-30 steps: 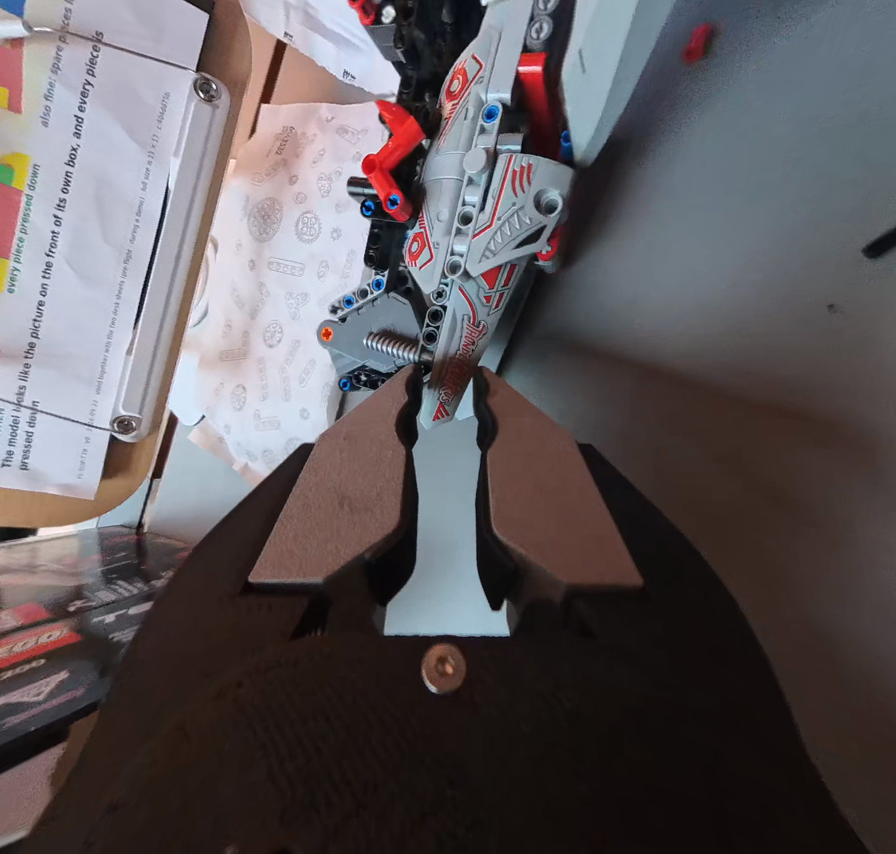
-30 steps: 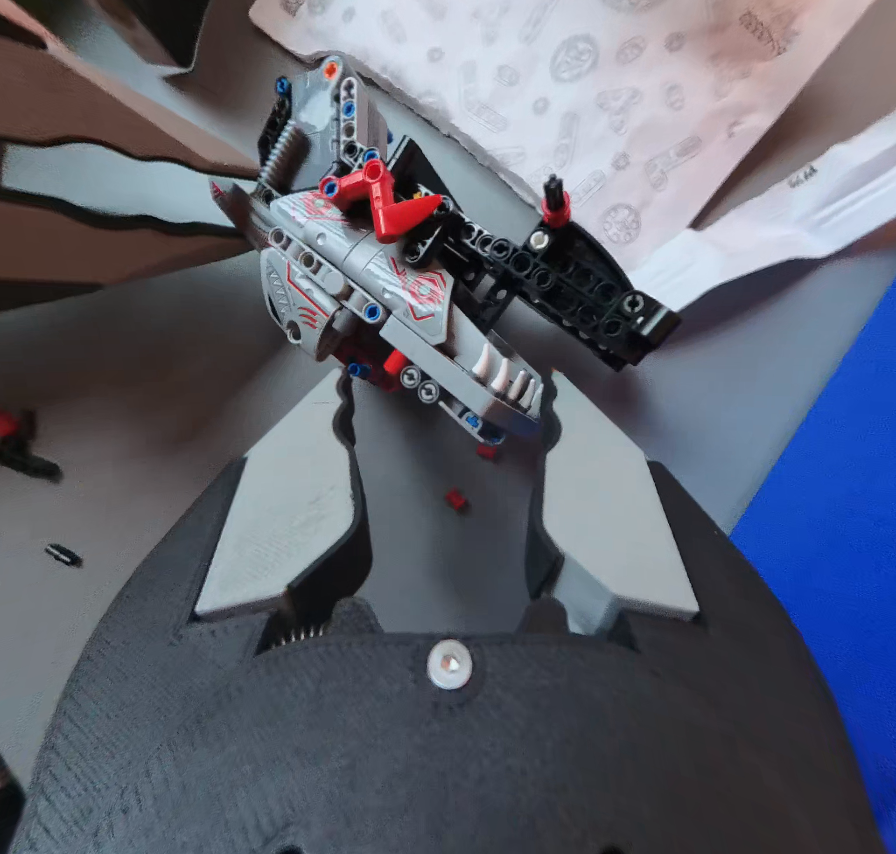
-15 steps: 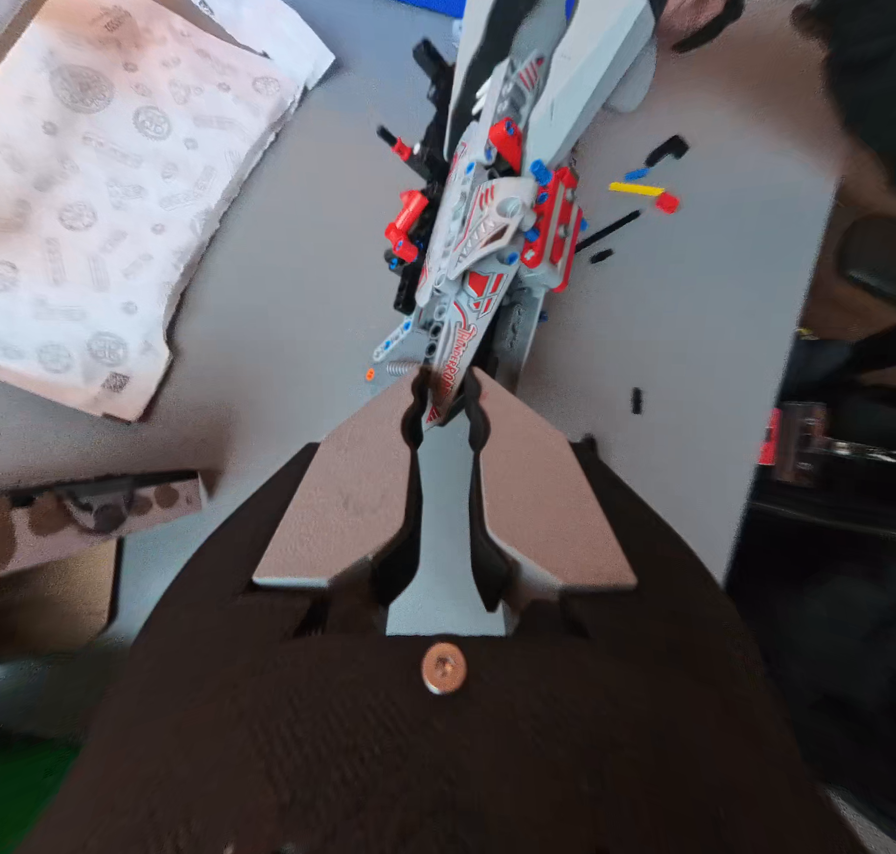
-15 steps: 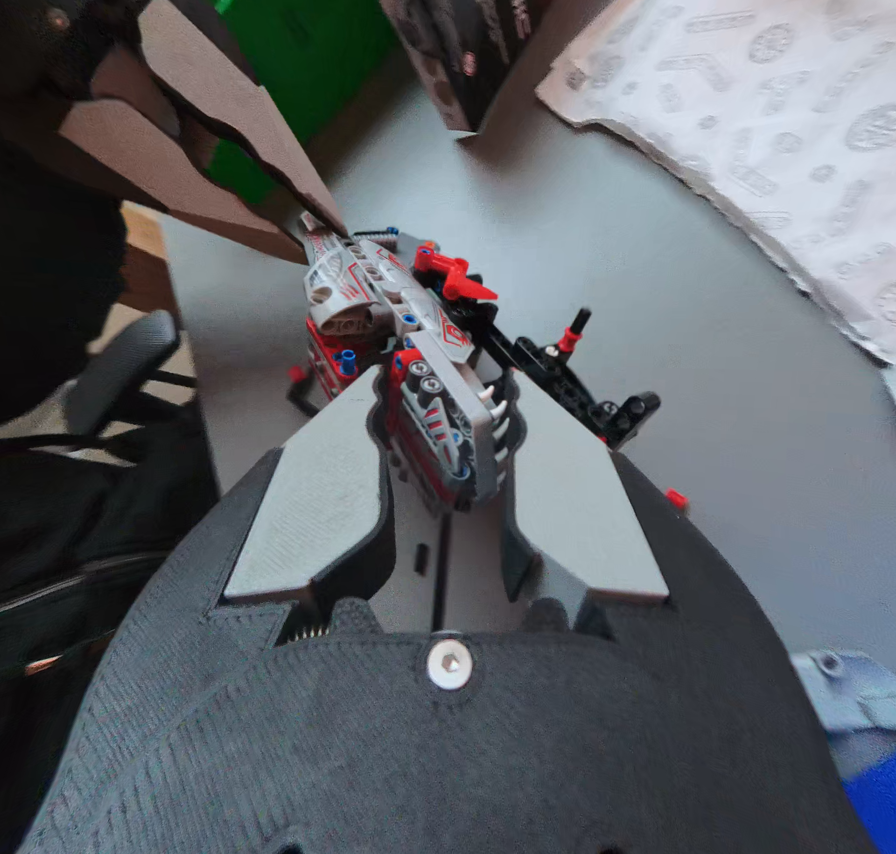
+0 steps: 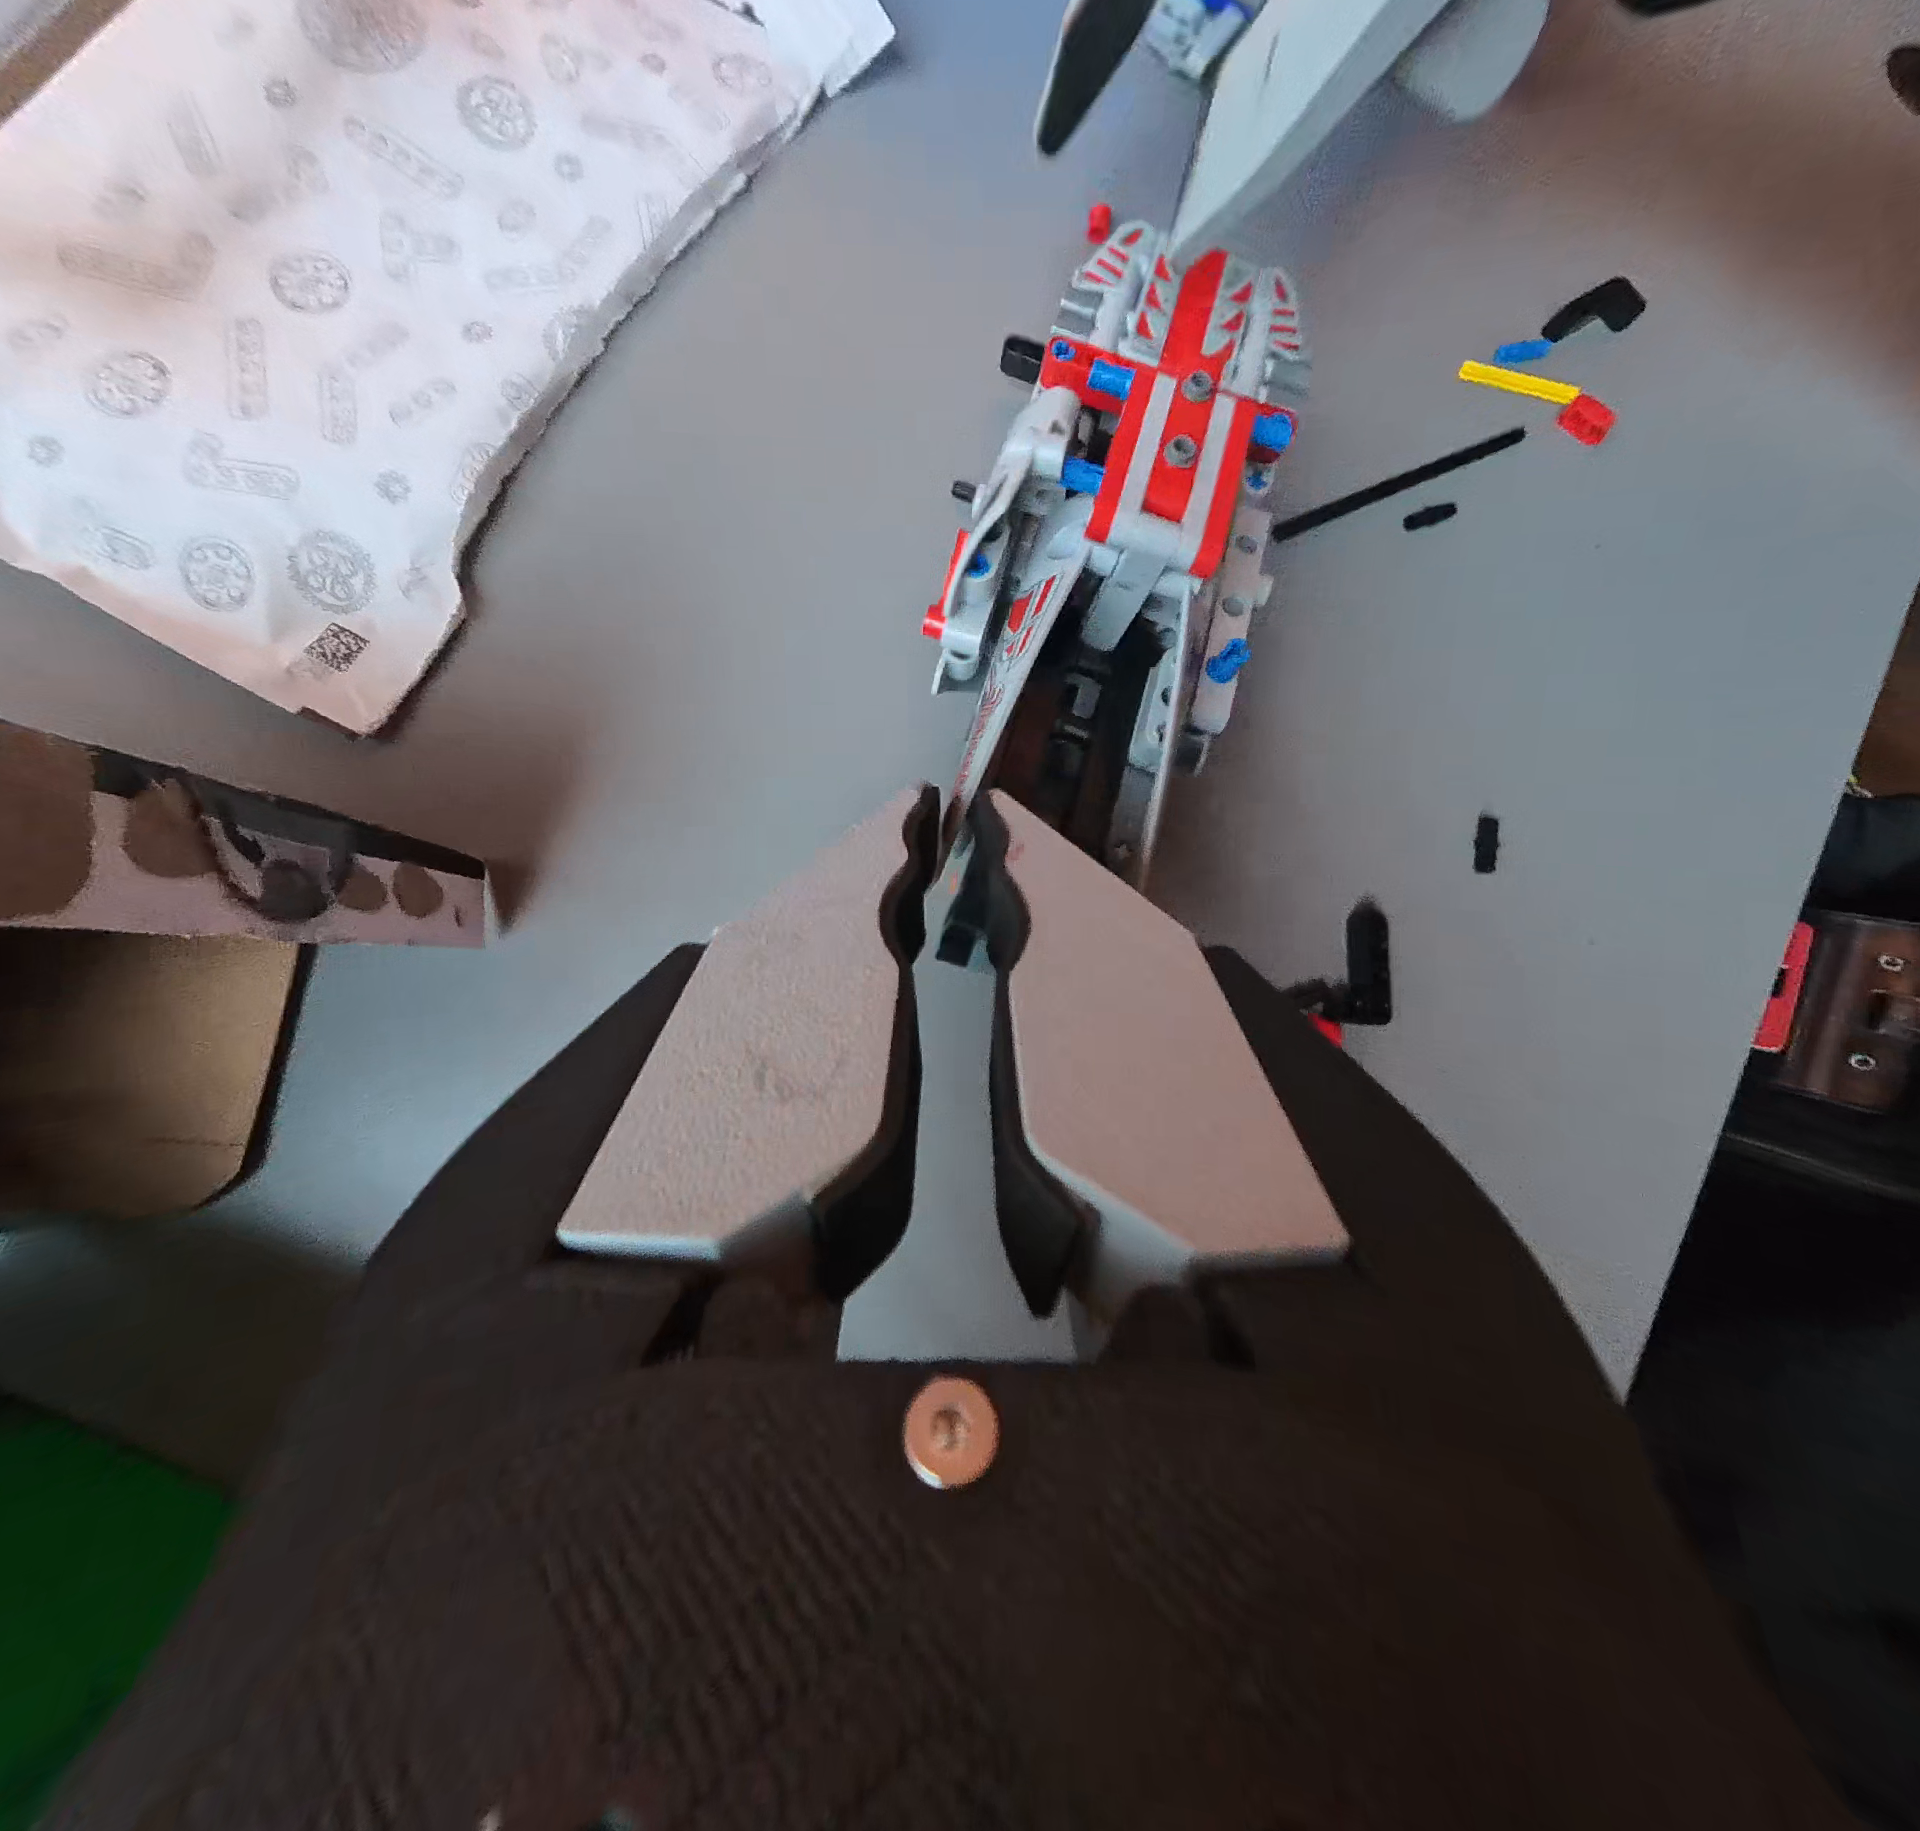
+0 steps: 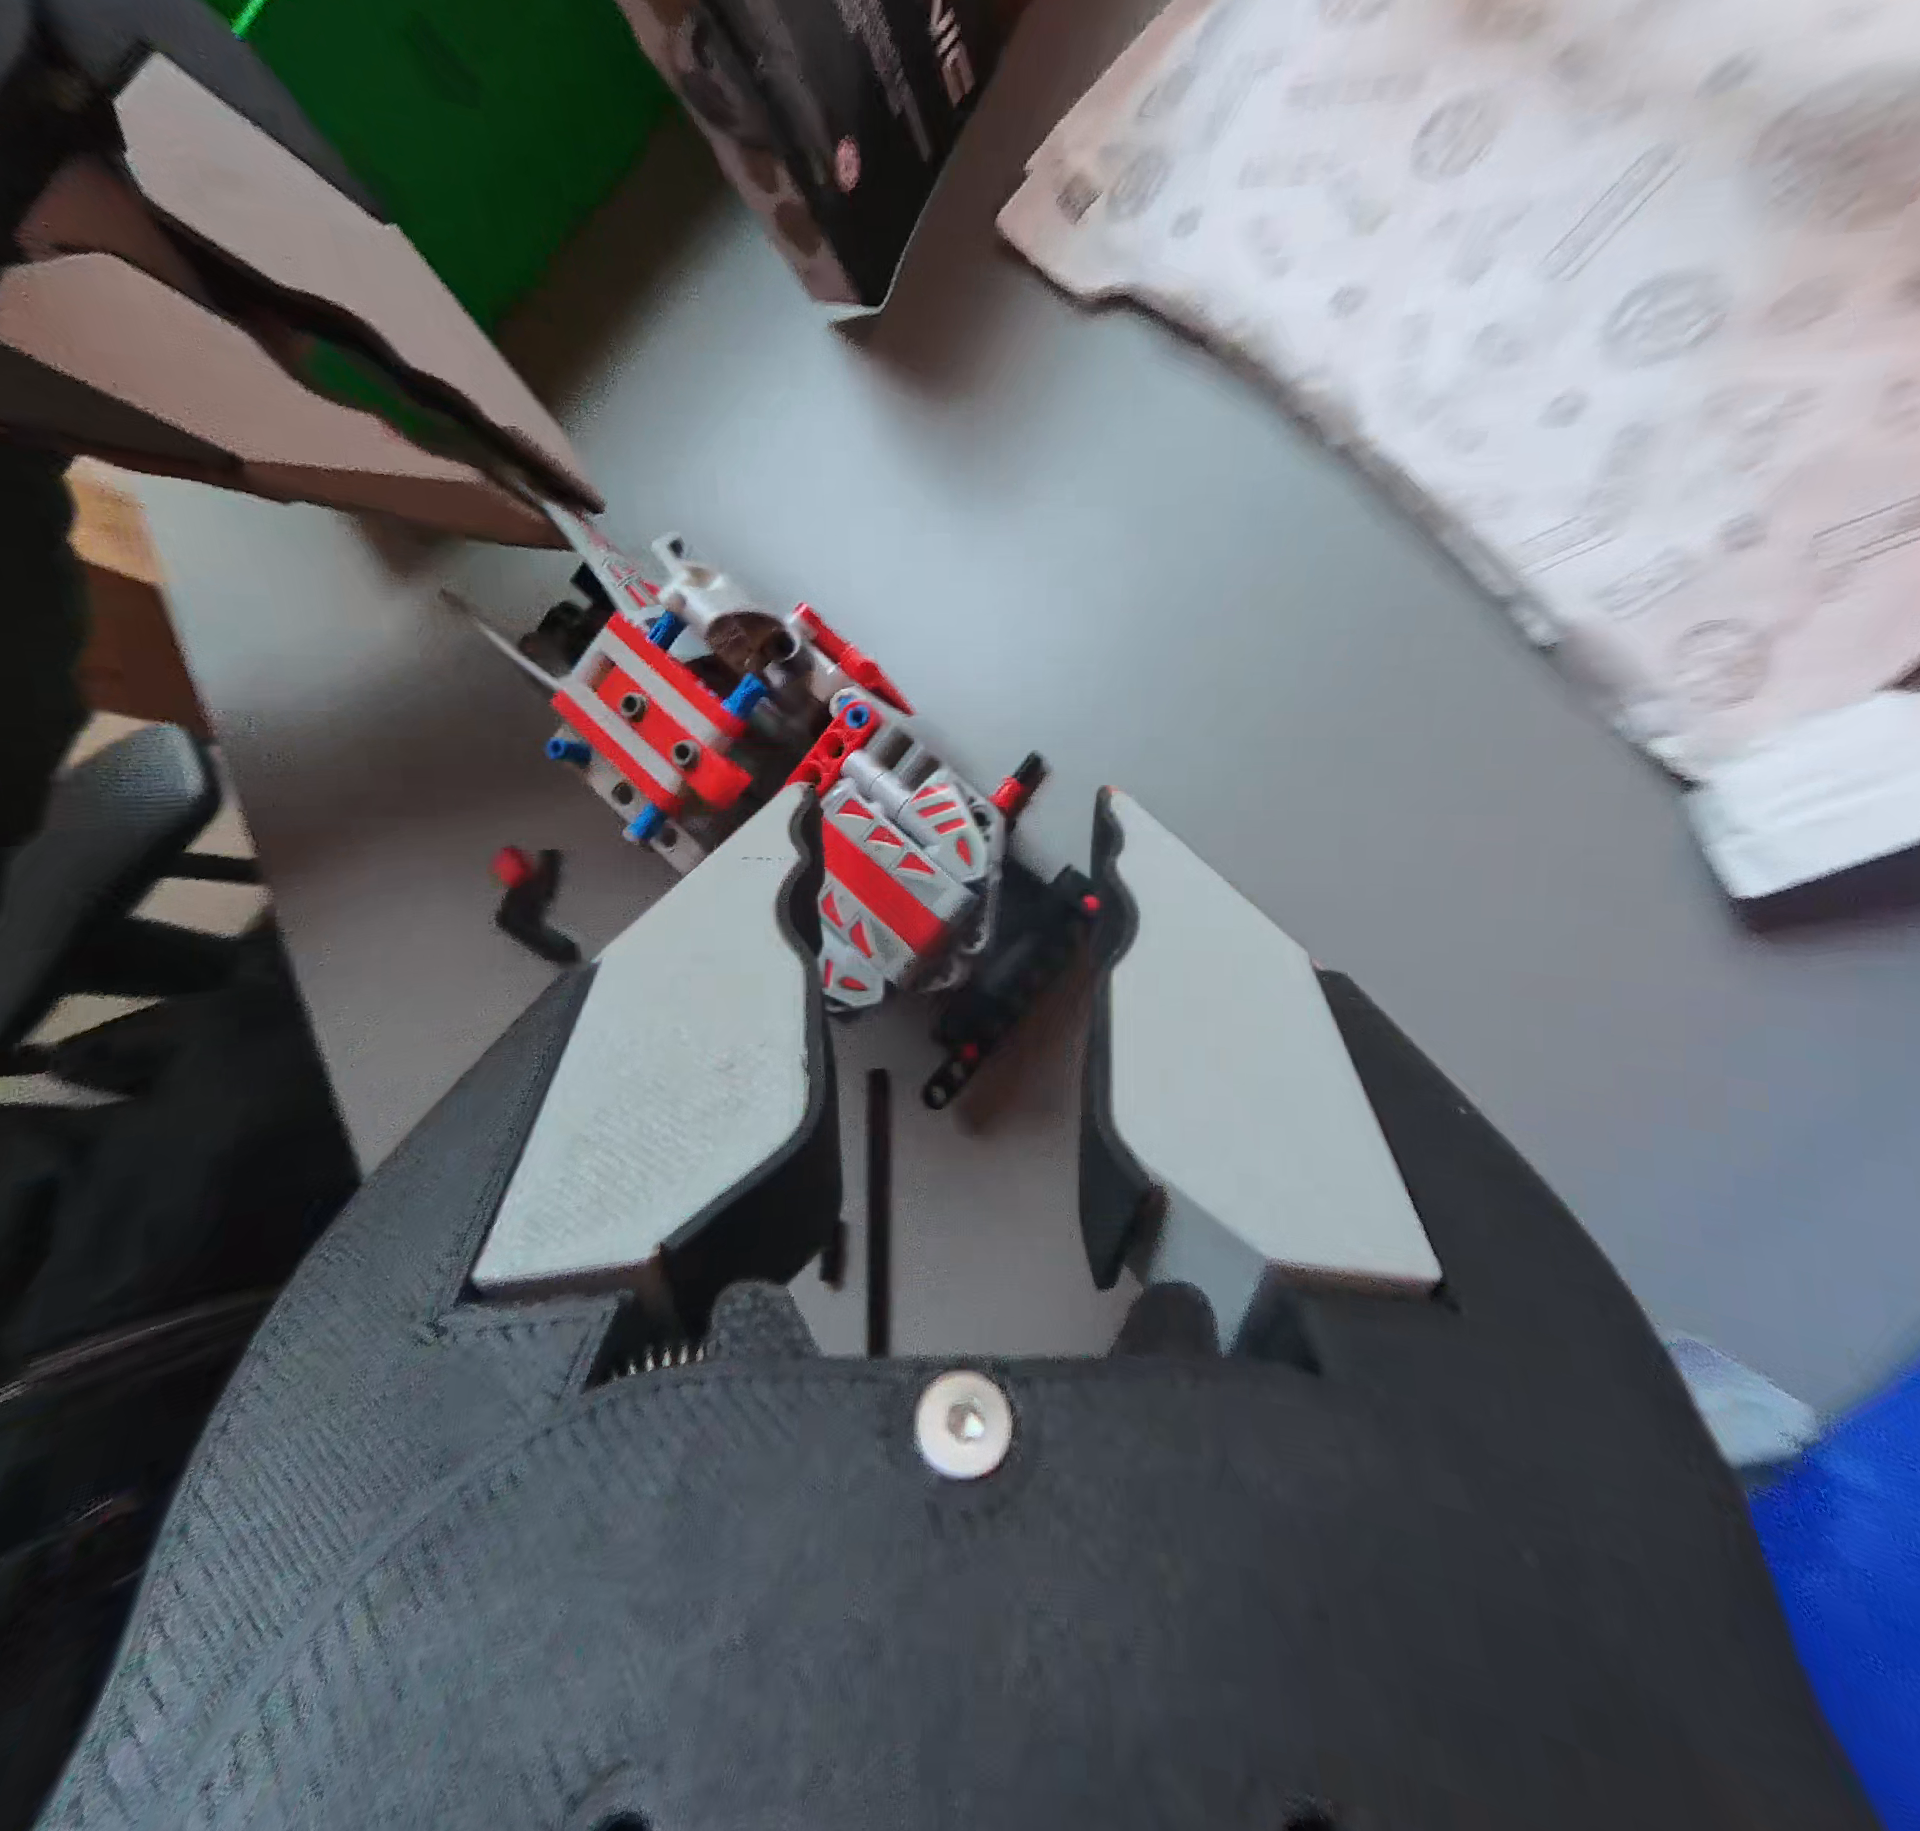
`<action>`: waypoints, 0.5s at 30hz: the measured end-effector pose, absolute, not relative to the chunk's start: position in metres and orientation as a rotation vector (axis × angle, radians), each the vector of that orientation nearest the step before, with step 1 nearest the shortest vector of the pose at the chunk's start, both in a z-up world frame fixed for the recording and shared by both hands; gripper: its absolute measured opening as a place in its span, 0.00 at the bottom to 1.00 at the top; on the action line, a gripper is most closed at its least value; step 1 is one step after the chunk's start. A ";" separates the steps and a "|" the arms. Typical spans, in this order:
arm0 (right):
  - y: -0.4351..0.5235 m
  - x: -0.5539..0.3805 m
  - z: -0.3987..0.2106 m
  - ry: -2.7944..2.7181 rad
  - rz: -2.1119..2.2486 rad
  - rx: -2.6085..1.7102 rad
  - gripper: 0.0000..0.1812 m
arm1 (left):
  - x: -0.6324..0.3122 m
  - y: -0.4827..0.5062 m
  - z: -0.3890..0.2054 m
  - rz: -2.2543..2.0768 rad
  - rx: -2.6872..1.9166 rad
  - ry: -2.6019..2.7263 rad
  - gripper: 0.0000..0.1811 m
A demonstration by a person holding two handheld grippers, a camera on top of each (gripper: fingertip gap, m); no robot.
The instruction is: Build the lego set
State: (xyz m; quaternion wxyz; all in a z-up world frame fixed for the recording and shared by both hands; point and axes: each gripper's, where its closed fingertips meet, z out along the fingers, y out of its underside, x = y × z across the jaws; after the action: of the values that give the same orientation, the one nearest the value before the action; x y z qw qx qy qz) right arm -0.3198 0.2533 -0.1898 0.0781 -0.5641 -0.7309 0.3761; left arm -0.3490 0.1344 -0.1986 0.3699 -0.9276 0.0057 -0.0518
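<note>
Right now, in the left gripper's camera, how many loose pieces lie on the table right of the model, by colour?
Black: 5 (bent piece, long axle, short pins, red-tipped elbow)
Blue pin: 1
Yellow axle: 1
Red stud: 1
Total: 8

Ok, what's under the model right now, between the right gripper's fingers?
Under the lego model lies bare grey table, with a black axle between the open right gripper fingers. Whatever sits directly beneath the model's body is covered.

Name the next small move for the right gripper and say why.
Probably close the right gripper on the model: its jaws stand open around the grey-and-red front end, while the left gripper pinches only the thin tail fin, a weak hold.
</note>
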 end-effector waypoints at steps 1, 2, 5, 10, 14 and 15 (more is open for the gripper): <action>0.255 -0.322 -0.183 -2.182 1.097 -1.651 0.27 | -0.349 0.136 -0.193 -0.120 -2.348 0.016 0.02; 0.252 -0.323 -0.175 -2.192 1.090 -1.590 0.28 | -0.347 0.138 -0.185 -0.123 -2.301 0.019 0.00; 0.226 -0.330 -0.161 -2.296 1.028 -1.385 0.24 | -0.342 0.146 -0.170 -0.162 -2.203 0.023 0.04; 0.190 -0.351 -0.170 -2.476 0.696 -1.137 0.14 | -0.339 0.152 -0.204 -0.169 -2.303 0.057 0.06; 0.174 -0.351 -0.188 -2.675 0.534 -1.062 0.06 | -0.334 0.156 -0.204 -0.086 -2.248 0.143 0.01; 0.171 -0.349 -0.190 -2.725 0.510 -1.043 0.02 | -0.333 0.157 -0.203 -0.058 -2.236 0.164 0.01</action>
State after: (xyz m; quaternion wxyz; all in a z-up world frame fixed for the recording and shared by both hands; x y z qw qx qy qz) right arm -0.3486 0.1713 -0.1903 0.0897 -0.3508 -0.9163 0.1713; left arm -0.3333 0.1571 -0.2035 0.4343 -0.8981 0.0657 -0.0231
